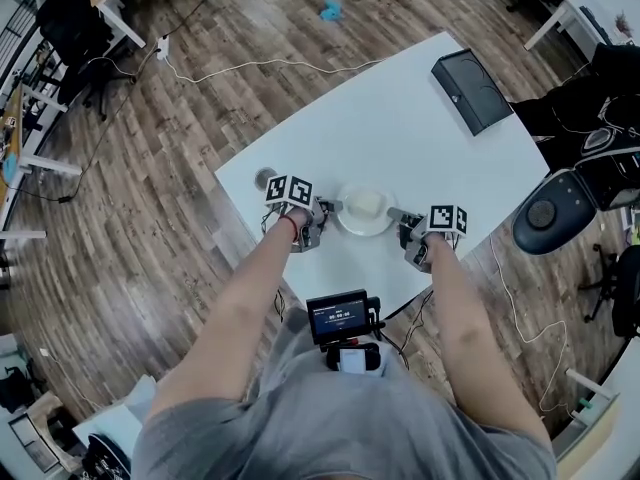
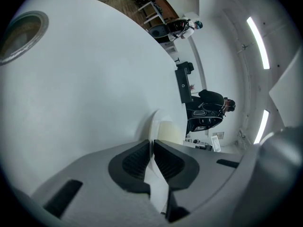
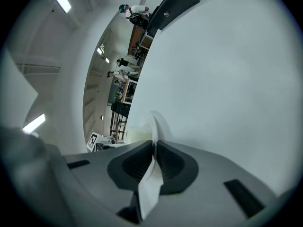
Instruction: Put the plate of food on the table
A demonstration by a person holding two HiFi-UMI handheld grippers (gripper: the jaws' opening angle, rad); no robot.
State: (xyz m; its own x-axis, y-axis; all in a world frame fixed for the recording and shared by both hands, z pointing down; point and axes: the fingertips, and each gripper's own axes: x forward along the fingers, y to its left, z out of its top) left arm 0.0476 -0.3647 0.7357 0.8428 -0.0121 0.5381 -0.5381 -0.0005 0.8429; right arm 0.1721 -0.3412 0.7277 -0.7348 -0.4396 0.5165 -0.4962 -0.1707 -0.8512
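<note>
1. Near the front edge of the white bench (image 1: 400, 118), the plate (image 1: 364, 212) of pale food (image 1: 366, 204) is held between the left hand-held gripper (image 1: 322, 211) and the right hand-held gripper (image 1: 405, 220).
2. The left hand-held gripper's jaws pinch the plate's thin left rim.
3. The right hand-held gripper's jaws clamp the opposite rim in the same way.
4. Whether the plate touches the bench cannot be told.
5. A black box (image 1: 472, 90) lies well apart, toward the far right corner.
</note>
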